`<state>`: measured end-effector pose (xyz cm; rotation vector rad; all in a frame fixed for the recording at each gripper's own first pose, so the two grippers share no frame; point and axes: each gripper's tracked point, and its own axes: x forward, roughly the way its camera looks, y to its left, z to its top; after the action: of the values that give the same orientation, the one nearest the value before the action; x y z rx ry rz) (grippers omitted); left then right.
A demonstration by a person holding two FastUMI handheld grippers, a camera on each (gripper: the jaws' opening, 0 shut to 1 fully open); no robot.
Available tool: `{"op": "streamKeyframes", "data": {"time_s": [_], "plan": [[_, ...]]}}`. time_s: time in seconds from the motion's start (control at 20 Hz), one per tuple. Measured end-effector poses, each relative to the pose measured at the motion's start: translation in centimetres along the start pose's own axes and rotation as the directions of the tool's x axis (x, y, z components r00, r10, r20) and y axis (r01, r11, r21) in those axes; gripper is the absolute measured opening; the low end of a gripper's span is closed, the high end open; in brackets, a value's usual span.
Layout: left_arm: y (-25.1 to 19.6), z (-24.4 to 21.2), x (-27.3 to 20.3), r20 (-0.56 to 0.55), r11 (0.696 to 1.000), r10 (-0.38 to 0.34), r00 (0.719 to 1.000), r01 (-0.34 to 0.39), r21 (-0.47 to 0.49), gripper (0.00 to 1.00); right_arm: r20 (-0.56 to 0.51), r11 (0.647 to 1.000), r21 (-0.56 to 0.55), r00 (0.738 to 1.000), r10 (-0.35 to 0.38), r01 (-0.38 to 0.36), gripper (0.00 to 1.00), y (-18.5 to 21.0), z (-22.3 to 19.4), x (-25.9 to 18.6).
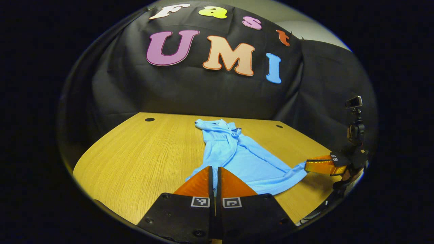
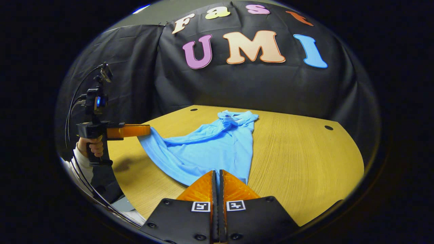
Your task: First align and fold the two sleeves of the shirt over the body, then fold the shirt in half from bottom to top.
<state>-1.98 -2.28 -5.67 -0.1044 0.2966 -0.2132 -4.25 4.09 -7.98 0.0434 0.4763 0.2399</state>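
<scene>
- The shirt (image 1: 237,156) lies rumpled on the worktop (image 1: 142,159), collar toward the far wall, hem toward the near edge.
- Left gripper (image 1: 215,176): fingers pressed together over the shirt's near hem; whether cloth is caught between them I cannot tell here.
- In the right gripper view, the left gripper (image 2: 144,130) pinches a shirt corner, lifted off the worktop (image 2: 298,152), held by a hand (image 2: 91,147).
- Right gripper (image 2: 217,179): fingers pressed together at the shirt's (image 2: 210,145) near edge.
- In the left gripper view, the right gripper (image 1: 310,166) pinches the shirt's other stretched corner.
</scene>
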Motion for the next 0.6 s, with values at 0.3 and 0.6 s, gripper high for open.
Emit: {"op": "streamKeyframes", "data": {"time_s": [0.3,0.6], "plan": [[1.5,6.2,3.6,0.061,0.999,-0.012,0.998,0.014,-0.043,0.0,0.033,0.999,-0.02,0.998,-0.047,0.048,0.03,-2.8,6.5,3.8],[3.1,10.9,9.6,0.07,0.998,-0.013,0.997,0.017,-0.06,0.0,0.058,0.994,0.017,0.992,-0.111,0.11,0.03,-6.8,13.4,9.2]]}}
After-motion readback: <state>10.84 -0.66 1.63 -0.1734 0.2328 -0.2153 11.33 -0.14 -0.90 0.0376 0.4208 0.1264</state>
